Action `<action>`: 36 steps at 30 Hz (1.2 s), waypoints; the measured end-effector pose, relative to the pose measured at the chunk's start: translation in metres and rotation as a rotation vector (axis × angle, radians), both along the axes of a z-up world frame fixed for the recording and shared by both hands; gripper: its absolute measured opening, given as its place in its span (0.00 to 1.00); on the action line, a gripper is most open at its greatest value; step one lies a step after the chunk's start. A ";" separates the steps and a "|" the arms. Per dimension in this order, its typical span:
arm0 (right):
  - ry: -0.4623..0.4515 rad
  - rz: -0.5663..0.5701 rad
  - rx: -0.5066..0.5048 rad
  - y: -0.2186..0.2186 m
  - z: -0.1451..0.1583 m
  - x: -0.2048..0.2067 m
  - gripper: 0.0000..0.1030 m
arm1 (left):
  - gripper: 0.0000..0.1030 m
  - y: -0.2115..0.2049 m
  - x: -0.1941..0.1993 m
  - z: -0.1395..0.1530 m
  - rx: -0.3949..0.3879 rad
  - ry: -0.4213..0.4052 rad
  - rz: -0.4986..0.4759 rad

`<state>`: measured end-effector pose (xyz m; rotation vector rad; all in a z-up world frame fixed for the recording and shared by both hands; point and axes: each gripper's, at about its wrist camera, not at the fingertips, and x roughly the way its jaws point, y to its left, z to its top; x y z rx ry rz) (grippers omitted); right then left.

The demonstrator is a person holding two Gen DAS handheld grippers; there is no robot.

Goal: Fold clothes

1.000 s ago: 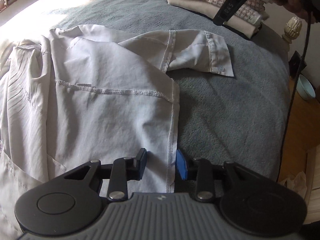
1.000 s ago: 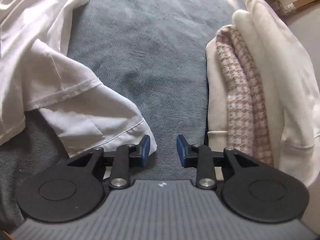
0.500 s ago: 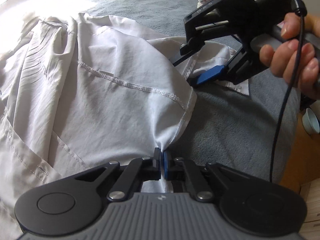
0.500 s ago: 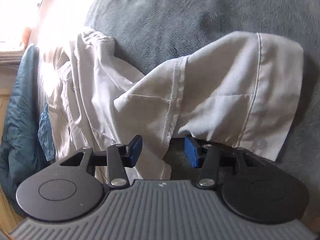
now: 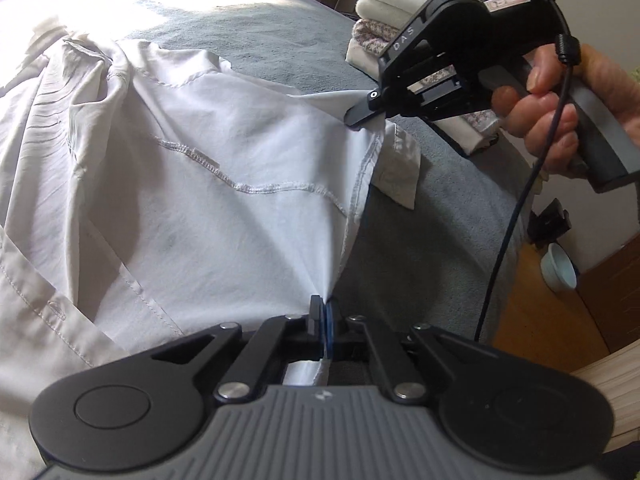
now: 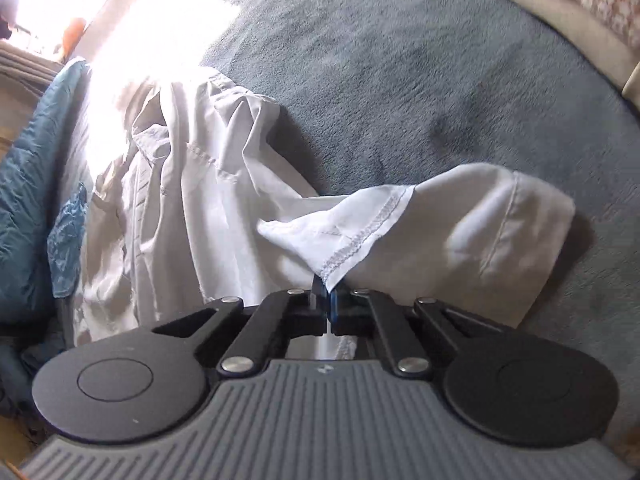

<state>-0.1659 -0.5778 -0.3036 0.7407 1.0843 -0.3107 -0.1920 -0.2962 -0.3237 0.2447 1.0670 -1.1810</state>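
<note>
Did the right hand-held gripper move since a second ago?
Yes. The right hand-held gripper went from beside the folded clothes pile over to the white shirt.

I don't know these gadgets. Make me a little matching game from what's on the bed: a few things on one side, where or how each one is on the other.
1. shirt
2. left tongs
3. folded pile
4. bowl

a. far corner of the bed
b. on the floor beside the bed
c. shut on a side seam
d. spread out, pinched at two spots

Pairs: 1-d, 2-c, 3-a, 4-b
</note>
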 end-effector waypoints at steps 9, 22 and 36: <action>0.138 0.157 -0.369 -0.024 0.026 -0.024 0.00 | 0.02 -0.028 -0.009 -0.008 -0.048 0.149 -0.090; 0.310 0.244 -0.501 -0.013 -0.018 -0.037 0.00 | 0.04 -0.019 -0.032 -0.033 0.035 0.209 -0.171; 0.217 0.192 -0.468 -0.002 0.022 -0.062 0.27 | 0.38 0.067 -0.018 -0.010 0.090 0.275 0.196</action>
